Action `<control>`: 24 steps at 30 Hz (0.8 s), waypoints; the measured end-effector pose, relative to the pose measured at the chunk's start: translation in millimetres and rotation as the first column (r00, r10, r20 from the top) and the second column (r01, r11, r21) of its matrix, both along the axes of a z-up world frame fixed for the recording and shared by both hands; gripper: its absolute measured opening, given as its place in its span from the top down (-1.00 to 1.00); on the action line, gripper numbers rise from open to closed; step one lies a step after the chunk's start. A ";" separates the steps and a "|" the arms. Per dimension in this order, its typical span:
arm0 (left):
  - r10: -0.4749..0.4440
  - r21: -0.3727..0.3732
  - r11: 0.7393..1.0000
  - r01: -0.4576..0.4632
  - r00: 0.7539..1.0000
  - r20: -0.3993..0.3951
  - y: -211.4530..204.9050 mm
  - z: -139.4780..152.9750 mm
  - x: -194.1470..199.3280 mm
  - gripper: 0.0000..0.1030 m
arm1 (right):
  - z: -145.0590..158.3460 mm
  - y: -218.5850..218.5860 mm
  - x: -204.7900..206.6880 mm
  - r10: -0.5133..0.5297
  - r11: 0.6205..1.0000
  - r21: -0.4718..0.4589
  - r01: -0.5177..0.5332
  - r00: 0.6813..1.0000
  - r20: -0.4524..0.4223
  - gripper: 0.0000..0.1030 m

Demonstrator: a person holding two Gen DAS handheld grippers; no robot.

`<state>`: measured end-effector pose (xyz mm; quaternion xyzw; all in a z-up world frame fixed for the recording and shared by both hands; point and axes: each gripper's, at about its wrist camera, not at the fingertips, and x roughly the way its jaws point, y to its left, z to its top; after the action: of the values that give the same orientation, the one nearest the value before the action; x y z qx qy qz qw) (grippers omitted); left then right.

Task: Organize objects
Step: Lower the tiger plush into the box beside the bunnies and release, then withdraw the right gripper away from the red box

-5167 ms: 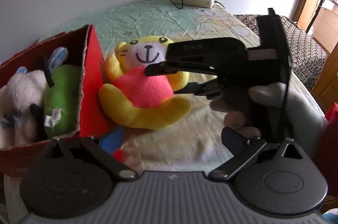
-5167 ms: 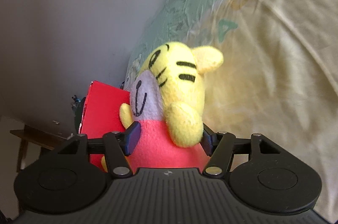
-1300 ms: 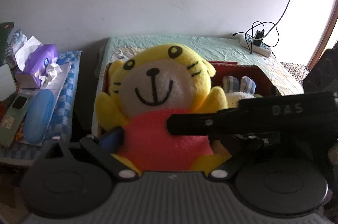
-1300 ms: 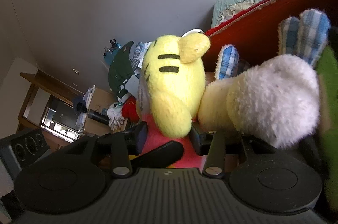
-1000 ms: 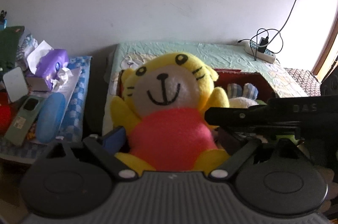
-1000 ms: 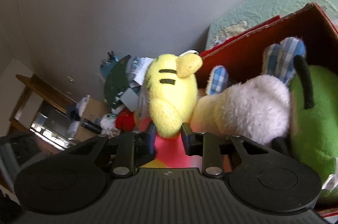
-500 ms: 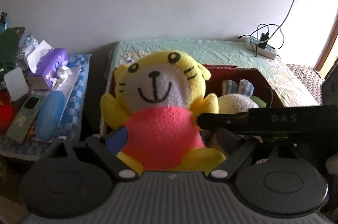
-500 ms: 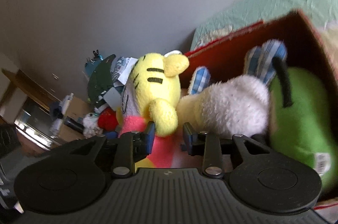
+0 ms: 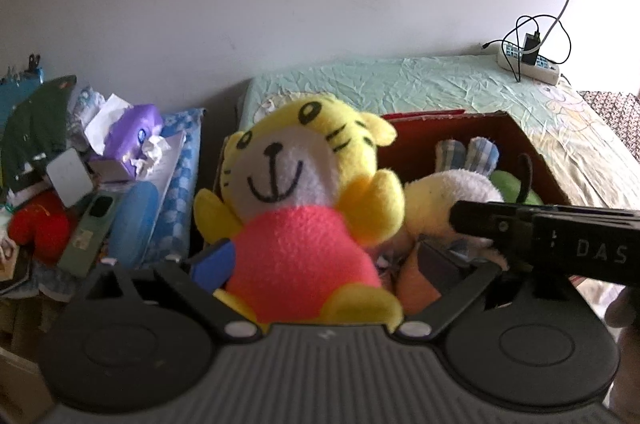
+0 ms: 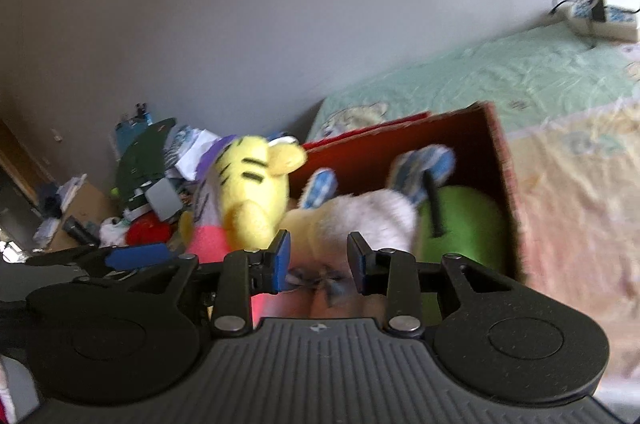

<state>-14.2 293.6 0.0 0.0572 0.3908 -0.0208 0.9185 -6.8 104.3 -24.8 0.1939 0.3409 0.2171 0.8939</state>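
At the box's near-left corner sits the tiger [image 9: 296,208], yellow with a pink belly, upright, facing the left wrist camera, leaning on the white plush [image 9: 452,200] beside it. Left gripper [image 9: 320,264]: jaws opening wide, tiger's belly between them, the blue pad at its flank; whether any pad presses it cannot be told. Right gripper [image 10: 318,258]: fingers apart, nothing between the pads, tiger just to their left. Box [image 9: 536,160], red cardboard, holds white plush with checked ears, green plush [image 10: 464,224] at the far end, and now apparently the tiger; stowing looks nearly done, release and withdrawal remaining. No further loose toys show on the bed. Bed sheet [image 9: 400,80], pale green and cream, crumpled, carries the box. Power strip [image 9: 528,62] with cables lies at the bed's far corner against a plain wall. Beside the bed, left: cluttered side table [image 9: 180,152], with purple tissue pack [image 9: 128,136], blue case, phone, red item.
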 end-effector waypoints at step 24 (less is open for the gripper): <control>-0.150 0.041 0.987 0.154 0.985 -0.083 -141.9 3.5 -13.8 -0.91 | 11.7 -109.1 -52.8 -0.377 0.894 -0.281 0.349 0.925 -0.049 0.34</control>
<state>-28.0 151.7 3.5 0.1076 0.4220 -0.0839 0.8963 -59.6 -4.8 -13.1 0.1428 0.3701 -0.0118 0.9179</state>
